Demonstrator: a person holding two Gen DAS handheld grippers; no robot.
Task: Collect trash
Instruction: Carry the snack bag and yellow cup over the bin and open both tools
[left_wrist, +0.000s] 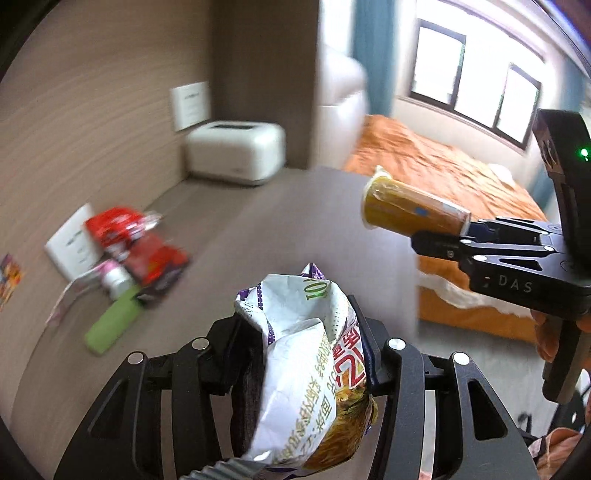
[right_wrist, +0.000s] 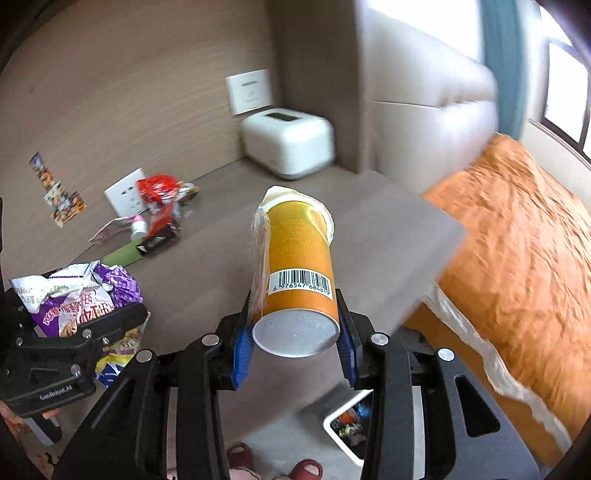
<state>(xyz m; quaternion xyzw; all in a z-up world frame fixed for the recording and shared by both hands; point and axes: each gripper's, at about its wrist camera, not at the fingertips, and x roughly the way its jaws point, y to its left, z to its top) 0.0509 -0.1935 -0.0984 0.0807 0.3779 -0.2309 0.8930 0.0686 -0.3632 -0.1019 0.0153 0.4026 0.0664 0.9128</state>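
Note:
My left gripper (left_wrist: 301, 354) is shut on a crumpled white and purple snack bag (left_wrist: 306, 365), held above the grey table (left_wrist: 229, 236); the bag also shows at the left of the right wrist view (right_wrist: 74, 299). My right gripper (right_wrist: 295, 332) is shut on an orange paper cup (right_wrist: 299, 266), tipped forward with its base toward the camera; the cup also shows in the left wrist view (left_wrist: 410, 210). More trash lies by the wall: red wrappers (left_wrist: 129, 236), a small white bottle (left_wrist: 116, 280) and a green packet (left_wrist: 110, 325).
A white box-shaped appliance (right_wrist: 288, 144) stands in the table's back corner. A bed with an orange cover (right_wrist: 517, 240) is to the right of the table. A white bin (right_wrist: 347, 428) with trash in it stands on the floor below, near red slippers (right_wrist: 306, 469).

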